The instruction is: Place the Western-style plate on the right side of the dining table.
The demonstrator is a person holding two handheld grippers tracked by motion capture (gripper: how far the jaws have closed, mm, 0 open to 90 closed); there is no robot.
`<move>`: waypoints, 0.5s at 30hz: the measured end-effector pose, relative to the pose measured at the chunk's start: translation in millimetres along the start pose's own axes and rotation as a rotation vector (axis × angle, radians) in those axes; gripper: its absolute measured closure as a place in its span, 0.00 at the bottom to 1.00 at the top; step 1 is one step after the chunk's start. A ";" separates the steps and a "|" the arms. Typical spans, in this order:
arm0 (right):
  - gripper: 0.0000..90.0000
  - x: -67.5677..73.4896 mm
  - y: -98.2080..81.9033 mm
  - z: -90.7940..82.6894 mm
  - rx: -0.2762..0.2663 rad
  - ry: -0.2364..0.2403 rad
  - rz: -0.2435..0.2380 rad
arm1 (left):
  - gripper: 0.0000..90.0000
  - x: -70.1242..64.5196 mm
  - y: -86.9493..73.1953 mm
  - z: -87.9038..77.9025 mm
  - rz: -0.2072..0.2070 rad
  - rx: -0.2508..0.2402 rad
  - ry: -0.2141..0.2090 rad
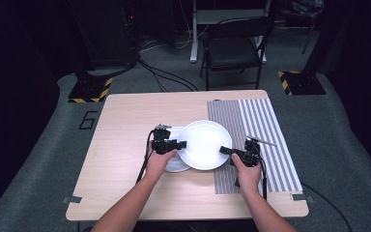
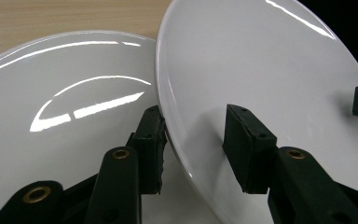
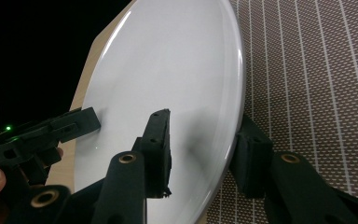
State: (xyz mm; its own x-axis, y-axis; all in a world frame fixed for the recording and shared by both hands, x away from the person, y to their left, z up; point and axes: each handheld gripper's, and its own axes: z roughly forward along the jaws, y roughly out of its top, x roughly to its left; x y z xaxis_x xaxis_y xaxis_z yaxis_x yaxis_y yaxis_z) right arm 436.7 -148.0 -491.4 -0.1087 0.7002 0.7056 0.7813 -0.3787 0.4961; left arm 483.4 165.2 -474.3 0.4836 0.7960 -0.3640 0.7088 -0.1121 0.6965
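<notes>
the person's forearms enter at six o'clock in the high view, each hand carrying a gripper to one side of a large white plate [image 1: 204,144]. the left gripper [image 1: 179,144] holds the plate's rim at about nine o'clock and the right gripper [image 1: 224,150] holds it at about four o'clock. the plate sits near the middle of the table [image 1: 125,145], overlapping a smaller white plate [image 1: 174,165] at its seven o'clock side and reaching onto the striped mat [image 1: 261,140] at three o'clock.

the step in hand looks like a two-handed carry of the large plate, either lifting it off the smaller one or setting it down. to do it well, both hands should move together at one height so the plate stays level, and the pinch should stay steady on both sides: glazed rims are slippery. the lower plate must not be dragged along.

in the left gripper view the jaws straddle the rim of the large plate [image 2: 261,79], one under it and one on its upper face, drawn in to a narrow gap and pinching it; the smaller plate [image 2: 65,112] lies just beside and below. in the right gripper view the jaws likewise clamp the large plate [image 3: 168,70] across its edge, one on its face and one behind it against the mat [image 3: 317,93].

farther off, at twelve o'clock beyond the table, a dark chair [image 1: 234,48] stands on grey floor.
</notes>
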 end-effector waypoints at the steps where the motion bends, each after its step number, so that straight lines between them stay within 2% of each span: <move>1: 0.68 0.0 0.1 -0.2 -0.002 0.003 0.001 | 0.65 -0.4 0.7 -0.2 -0.001 -0.003 -0.001; 10: 0.68 1.0 1.4 -3.3 -0.002 0.008 0.015 | 0.65 -3.6 5.3 -1.2 0.010 -0.006 0.002; 15: 0.68 0.9 3.2 -6.7 -0.014 0.006 0.004 | 0.65 -6.0 6.9 2.4 0.008 -0.009 -0.002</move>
State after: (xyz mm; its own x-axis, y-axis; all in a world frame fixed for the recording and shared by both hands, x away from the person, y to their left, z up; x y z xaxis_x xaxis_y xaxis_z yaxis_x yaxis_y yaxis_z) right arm 435.1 -152.7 -485.8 -0.1098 0.6950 0.7106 0.7730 -0.3897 0.5006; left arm 486.7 158.2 -468.8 0.4903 0.7940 -0.3594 0.7000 -0.1132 0.7051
